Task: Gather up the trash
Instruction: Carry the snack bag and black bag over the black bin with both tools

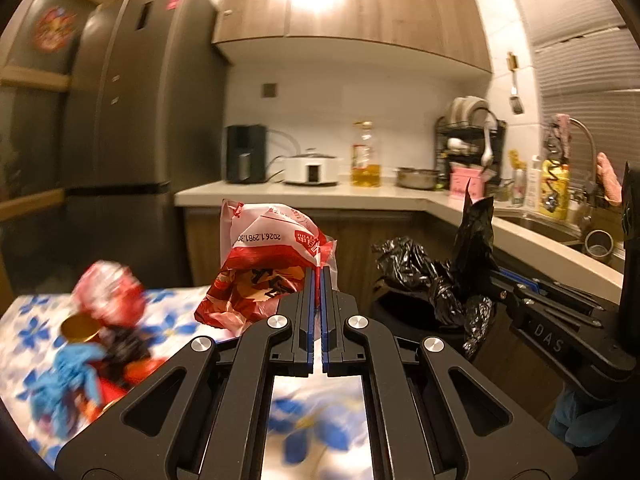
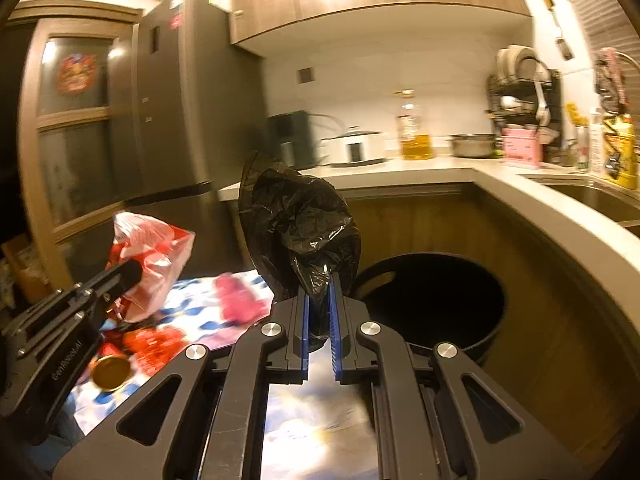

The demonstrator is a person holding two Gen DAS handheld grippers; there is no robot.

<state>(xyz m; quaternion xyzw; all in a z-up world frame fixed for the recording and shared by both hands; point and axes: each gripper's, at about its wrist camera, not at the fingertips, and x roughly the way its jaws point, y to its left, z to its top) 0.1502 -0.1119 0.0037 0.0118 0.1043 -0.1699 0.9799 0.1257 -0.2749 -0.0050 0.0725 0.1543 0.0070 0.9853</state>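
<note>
We see the left gripper [image 1: 320, 280] clamped on the red wrapper [image 1: 268, 264]; the right gripper [image 2: 319, 292] pinches the black bag [image 2: 296, 224] between its jaws.

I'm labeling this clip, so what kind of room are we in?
A home kitchen: a tall fridge, a countertop with a bottle of cooking oil, and a dish rack near the sink.

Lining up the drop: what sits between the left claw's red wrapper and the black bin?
Only the black trash bag pinched in the right claw; right wrist view shows it hanging between the red wrapper and black bin.
</note>
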